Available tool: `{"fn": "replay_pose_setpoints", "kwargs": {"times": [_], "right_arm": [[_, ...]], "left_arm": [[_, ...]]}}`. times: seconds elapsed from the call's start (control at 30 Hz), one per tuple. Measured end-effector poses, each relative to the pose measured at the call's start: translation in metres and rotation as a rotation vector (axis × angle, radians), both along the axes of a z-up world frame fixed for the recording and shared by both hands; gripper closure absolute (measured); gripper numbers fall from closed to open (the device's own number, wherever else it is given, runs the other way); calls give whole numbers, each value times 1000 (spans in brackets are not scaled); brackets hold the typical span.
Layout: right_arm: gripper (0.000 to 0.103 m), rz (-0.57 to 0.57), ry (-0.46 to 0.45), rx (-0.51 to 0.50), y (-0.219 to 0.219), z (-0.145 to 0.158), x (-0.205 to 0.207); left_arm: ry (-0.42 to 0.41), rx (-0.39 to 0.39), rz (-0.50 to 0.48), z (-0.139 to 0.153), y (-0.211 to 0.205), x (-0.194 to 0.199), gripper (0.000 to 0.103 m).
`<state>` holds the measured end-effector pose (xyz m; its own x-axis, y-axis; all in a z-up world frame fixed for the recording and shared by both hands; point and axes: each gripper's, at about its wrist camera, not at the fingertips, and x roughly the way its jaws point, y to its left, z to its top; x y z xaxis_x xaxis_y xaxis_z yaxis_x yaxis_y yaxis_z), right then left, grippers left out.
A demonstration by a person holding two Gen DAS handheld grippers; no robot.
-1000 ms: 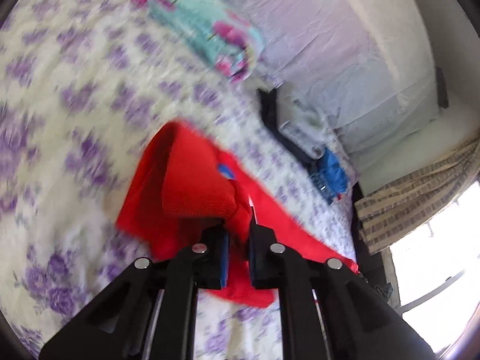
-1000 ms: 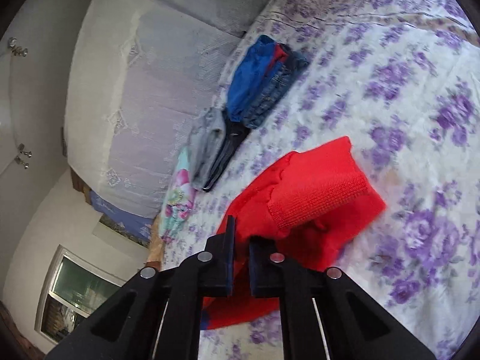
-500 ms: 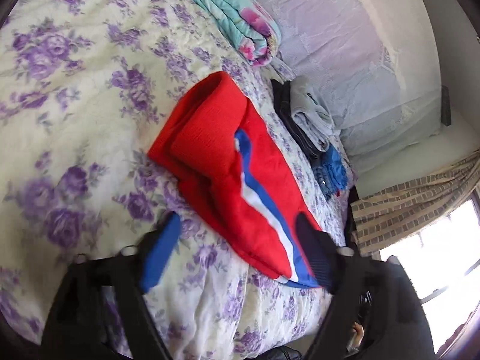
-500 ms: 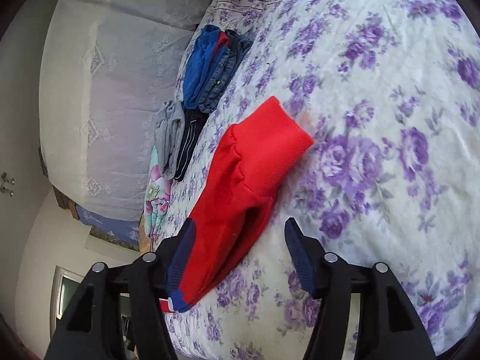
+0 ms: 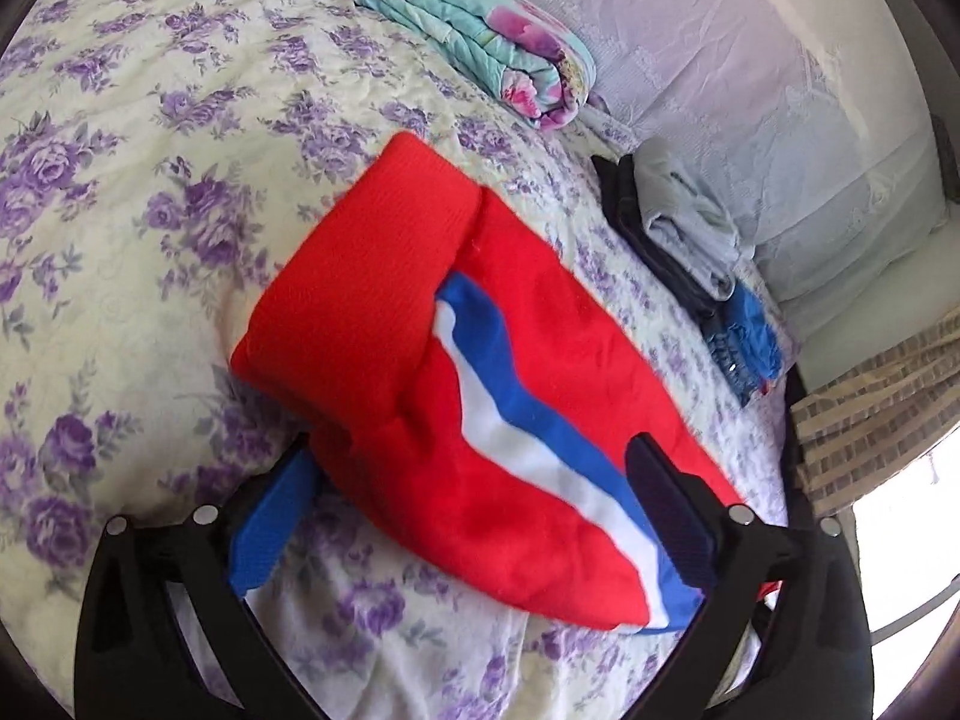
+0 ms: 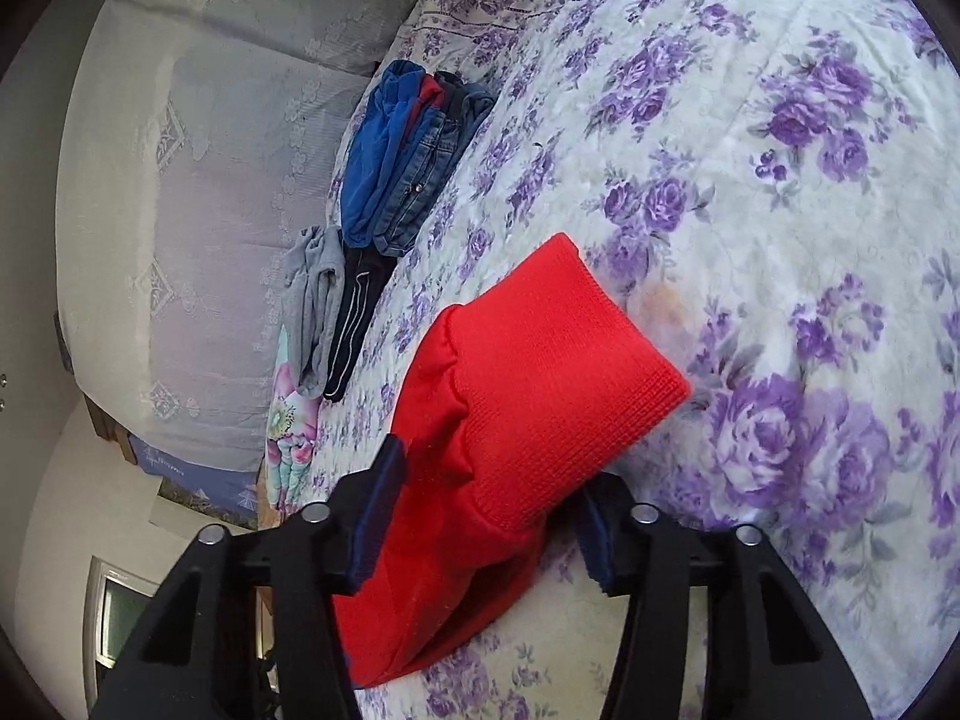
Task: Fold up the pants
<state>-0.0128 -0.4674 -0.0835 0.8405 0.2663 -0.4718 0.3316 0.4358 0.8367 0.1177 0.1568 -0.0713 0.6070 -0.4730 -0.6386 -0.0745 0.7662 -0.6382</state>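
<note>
Red pants [image 5: 480, 420] lie folded near the bed [image 5: 120, 210] edge. Left gripper [image 5: 474, 516] and right gripper [image 6: 486, 522] straddle them wide open, holding nothing. Soft, light fabric; best gripped at the ribbed cuff [image 6: 558, 372].

This place is a bedroom in a home. A bed fills most of both views, and a cream bedspread [image 5: 150, 192] with purple roses covers it. At the head side stands a large pillow or bolster under a white lace cover [image 6: 198, 198]. A folded quilt [image 5: 480, 42] in turquoise with pink flowers lies near it. Small piles of folded clothes [image 6: 402, 162] rest along the edge of the bed, among them blue jeans and grey and dark pieces. A striped curtain [image 5: 876, 414] hangs beside a bright window [image 5: 912, 552], and the walls are plain and pale.
</note>
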Motion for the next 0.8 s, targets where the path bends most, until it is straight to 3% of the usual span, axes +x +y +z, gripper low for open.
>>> {"fn": "replay_pose_setpoints", "kwargs": {"times": [0.03, 0.07, 0.1, 0.13, 0.17, 0.23, 0.3, 0.37, 0.43, 0.5, 0.57, 0.6, 0.63, 0.67, 0.73, 0.8], "right_arm": [[69, -3, -1, 1, -1, -2, -1], [72, -9, -5, 11, -3, -5, -3], [77, -9, -15, 25, -6, -5, -4], [79, -10, -32, 31, -7, -2, -4], [79, -5, -69, 17, -9, 8, -3], [81, 13, -130, -58, -7, 32, -1], [81, 31, -189, -134, -3, 56, -1], [81, 37, -181, -191, -3, 60, 2], [81, 37, -104, -223, -8, 43, 8], [84, 59, 41, -158, -16, 0, 13], [80, 89, -21, -154, -18, -5, 3], [71, 100, -2, -154, -18, 0, -2], [59, 93, 0, -139, -19, 4, -7], [57, 77, 4, -121, -22, 8, -15], [55, 46, 38, -129, -29, 18, -28], [53, -90, 44, -192, -40, 35, -53]], "left_arm": [[-5, -21, 14, 0, 4, 1, 14], [-4, -21, 32, 1, 7, 3, 39], [-6, -18, 37, 1, 11, 6, 51], [-15, -37, 26, 1, 14, 10, 69], [-32, -78, -2, 0, 16, 14, 76], [-61, -97, 9, 6, 19, 14, 79], [-140, -38, 14, 21, 15, 8, 80], [-212, 4, 27, 31, 13, 4, 80], [-190, -4, 2, 24, 14, 8, 79], [-59, -4, -10, -4, 15, 18, 76], [-50, -69, -22, -16, 24, 15, 74], [-32, -79, -29, -12, 29, 11, 72], [-18, -91, -11, -6, 35, 4, 64], [-26, -93, 13, 0, 39, -3, 49], [-106, -14, 69, 26, 44, -25, 43], [-183, 76, 49, 51, 31, -42, 43]]}}
